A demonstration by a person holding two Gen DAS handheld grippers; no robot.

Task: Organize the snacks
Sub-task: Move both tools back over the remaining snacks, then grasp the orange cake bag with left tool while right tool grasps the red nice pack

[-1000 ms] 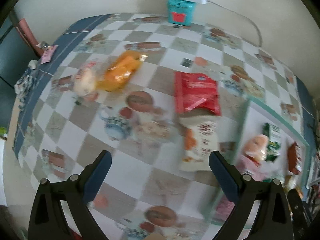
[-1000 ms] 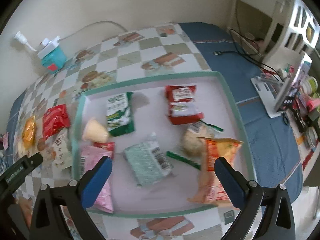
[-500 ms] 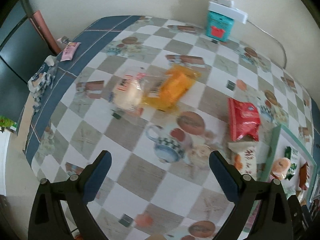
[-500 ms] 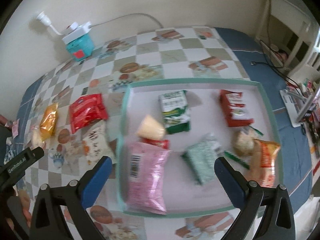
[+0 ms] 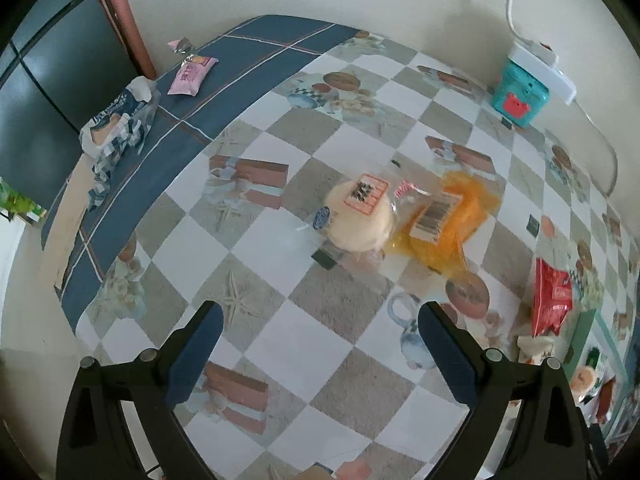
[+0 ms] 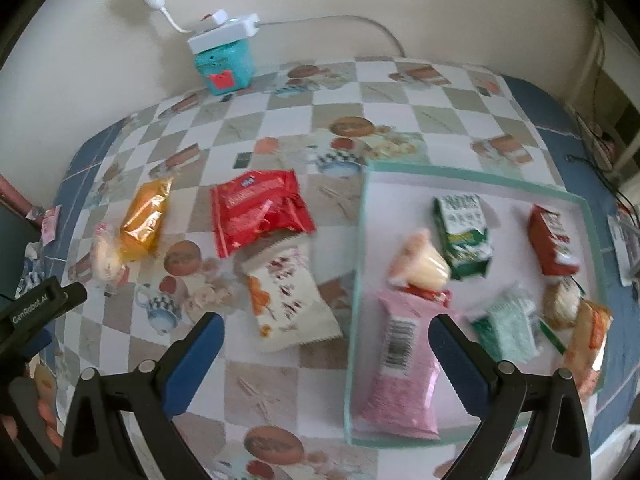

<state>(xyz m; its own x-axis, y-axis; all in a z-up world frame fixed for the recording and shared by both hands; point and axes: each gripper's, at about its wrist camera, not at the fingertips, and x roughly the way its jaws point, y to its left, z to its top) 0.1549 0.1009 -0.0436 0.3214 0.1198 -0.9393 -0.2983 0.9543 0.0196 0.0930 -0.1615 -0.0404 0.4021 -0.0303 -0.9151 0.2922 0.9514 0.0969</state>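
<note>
the left gripper [image 5: 318, 334] is released, its two blue fingers wide apart and empty, above the checkered tablecloth [image 5: 280, 344]. ahead of it, between the lines of the fingers, lies a round pale cake in clear wrap [image 5: 358, 218] with a red and white label on top. just beside it, touching on its right, is an orange snack bag [image 5: 448, 220] with a barcode sticker. further right, near the edge of this view, a red snack bag [image 5: 552, 300] lies close to the tray's green rim. at the far left corner of the table, on the blue border, there are a small pink packet [image 5: 192, 76] and a crumpled blue and white bag [image 5: 116, 124]. a teal box [image 5: 520, 100] with a white power strip on it stands by the wall.

the right gripper [image 6: 326, 338] is also released and holds nothing. between its fingers, on the tablecloth, lies a white snack bag with red print [image 6: 290, 300], and beyond this one the red snack bag, touching it. the tray [image 6: 360, 260], with green rim and pale floor, is on the right; the right finger hangs over its near part. inside it lie a pink packet with barcode [image 6: 404, 364], a yellow cup-shaped snack [image 6: 422, 268], a green and white bag [image 6: 464, 232], a dark red bag [image 6: 552, 240], a pale green packet [image 6: 510, 326], and an orange bag [image 6: 588, 344] at the right rim.
</note>
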